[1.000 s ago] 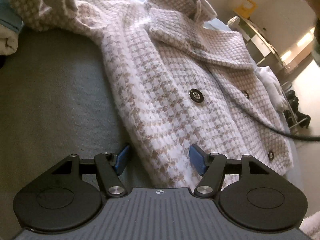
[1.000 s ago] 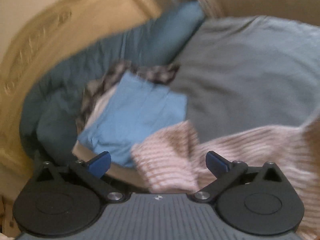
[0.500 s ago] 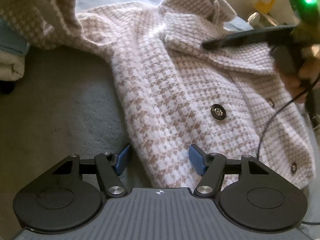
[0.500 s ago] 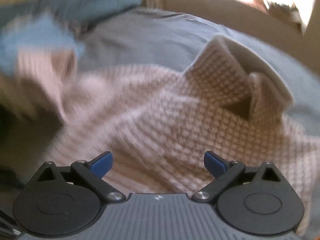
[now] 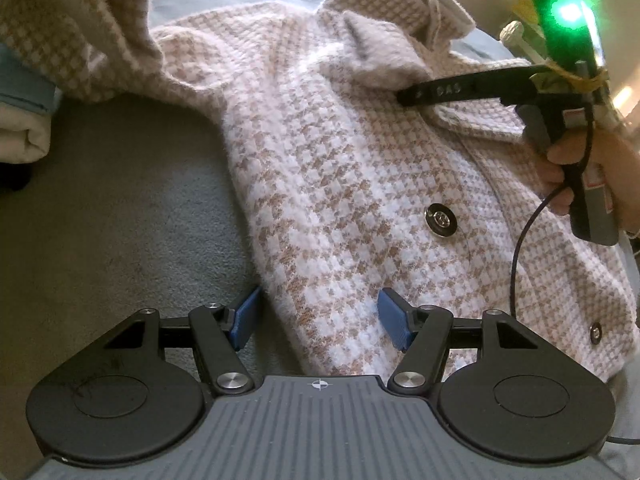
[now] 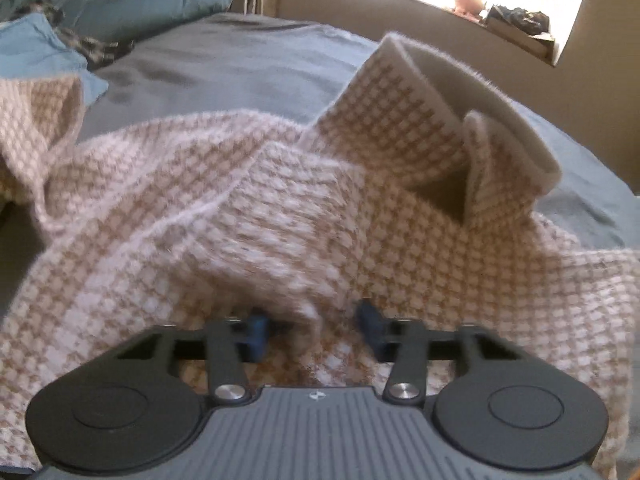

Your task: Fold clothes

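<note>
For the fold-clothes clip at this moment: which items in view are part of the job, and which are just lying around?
Part of the job:
- houndstooth coat
- left gripper, jaws open astride the coat's edge
- right gripper, jaws just closing on a fold of the coat

Lying about:
- blue folded garment
- teal pillow
- grey bedspread

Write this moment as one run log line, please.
left tool: open at coat hem | right tool: just closing on lapel | bed: coat flat
</note>
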`<state>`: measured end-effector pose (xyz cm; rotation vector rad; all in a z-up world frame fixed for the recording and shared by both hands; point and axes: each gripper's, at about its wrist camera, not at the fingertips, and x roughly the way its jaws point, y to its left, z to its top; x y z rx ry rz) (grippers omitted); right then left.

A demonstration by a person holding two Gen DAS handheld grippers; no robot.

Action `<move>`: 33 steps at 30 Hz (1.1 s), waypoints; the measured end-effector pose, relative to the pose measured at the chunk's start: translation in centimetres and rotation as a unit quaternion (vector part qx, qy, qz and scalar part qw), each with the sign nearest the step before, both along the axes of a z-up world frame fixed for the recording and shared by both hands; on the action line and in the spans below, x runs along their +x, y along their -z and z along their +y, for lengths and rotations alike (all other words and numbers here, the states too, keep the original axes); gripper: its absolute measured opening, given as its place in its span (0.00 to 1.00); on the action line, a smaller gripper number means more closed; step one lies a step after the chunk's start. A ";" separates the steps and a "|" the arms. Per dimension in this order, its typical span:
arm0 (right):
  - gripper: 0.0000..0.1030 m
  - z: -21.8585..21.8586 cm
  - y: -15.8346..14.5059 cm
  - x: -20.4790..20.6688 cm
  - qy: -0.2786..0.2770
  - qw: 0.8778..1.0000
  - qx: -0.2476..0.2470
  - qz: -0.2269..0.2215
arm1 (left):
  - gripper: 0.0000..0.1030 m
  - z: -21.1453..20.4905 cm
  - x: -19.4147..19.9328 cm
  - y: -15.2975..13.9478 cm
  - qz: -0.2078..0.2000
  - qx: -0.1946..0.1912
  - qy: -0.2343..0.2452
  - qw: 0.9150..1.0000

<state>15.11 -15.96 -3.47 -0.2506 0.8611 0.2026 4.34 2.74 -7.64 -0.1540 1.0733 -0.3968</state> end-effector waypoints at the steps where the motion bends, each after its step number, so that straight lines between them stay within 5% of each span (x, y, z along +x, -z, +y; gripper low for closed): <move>1: 0.14 -0.3 -0.2 0.2 0.011 1.000 -0.006 -0.010 | 0.62 0.0 0.0 0.0 0.000 -0.002 -0.001 1.000; 4: 0.11 -2.0 -1.3 0.3 0.037 0.999 0.003 -0.023 | 0.62 0.1 -0.1 0.0 -0.001 -0.005 -0.002 1.000; 12: 0.10 -9.1 -5.9 0.9 0.110 0.987 -0.075 -0.094 | 0.62 0.2 0.0 0.0 0.002 -0.009 -0.003 1.000; 20: 0.10 -21.8 -10.1 2.2 0.224 0.941 -0.214 -0.137 | 0.62 0.1 0.1 -0.1 0.003 -0.001 -0.002 1.000; 24: 0.10 -27.0 -7.0 3.2 0.279 0.921 -0.255 -0.094 | 0.62 0.0 0.1 -0.2 0.004 0.004 -0.003 1.000; 28: 0.14 -29.7 -1.5 3.3 0.320 0.918 -0.232 -0.015 | 0.62 0.0 0.1 -0.2 0.007 0.008 -0.004 1.000; 33: 0.43 -32.3 2.3 1.7 0.370 0.911 -0.179 0.039 | 0.62 -0.2 0.1 -0.3 0.006 0.015 -0.003 1.000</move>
